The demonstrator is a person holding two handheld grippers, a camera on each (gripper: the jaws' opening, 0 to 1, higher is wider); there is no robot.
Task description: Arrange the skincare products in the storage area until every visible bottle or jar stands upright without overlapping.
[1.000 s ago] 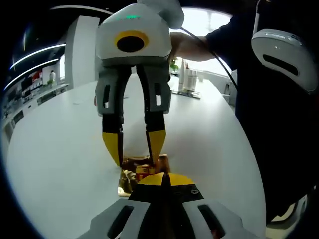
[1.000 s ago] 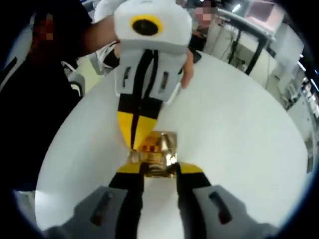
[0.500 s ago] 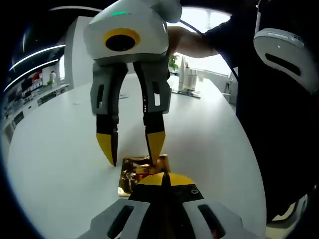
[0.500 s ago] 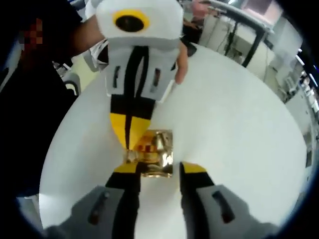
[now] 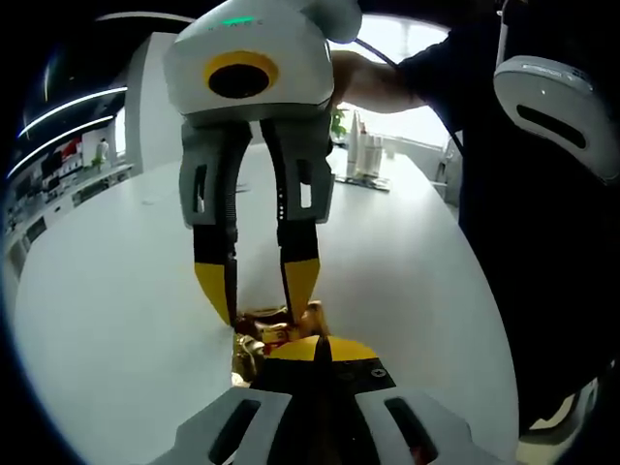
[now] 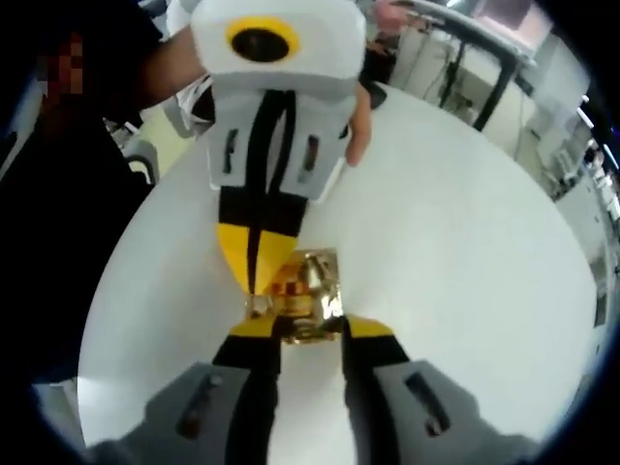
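Surface: white round table (image 5: 116, 291), also in the right gripper view (image 6: 465, 262).
Target object: small gold, reflective skincare item (image 6: 305, 295), lying on the table between the two grippers; in the left gripper view (image 5: 266, 329) it sits just past the left gripper's tips. Whether it is a jar, bottle or packet: cannot tell.
Left gripper (image 5: 320, 351): jaws pressed together, tips meeting at the gold item's near edge; whether they pinch it, cannot tell. Seen from opposite (image 6: 254, 271), tips closed, touching the item.
Right gripper (image 6: 302, 327): jaws parted, straddling the gold item; contact with either side unclear. From the left gripper view (image 5: 260, 291), yellow tips apart, down at the item.
Background: tall pale bottles (image 5: 363, 155) upright at the table's far edge.
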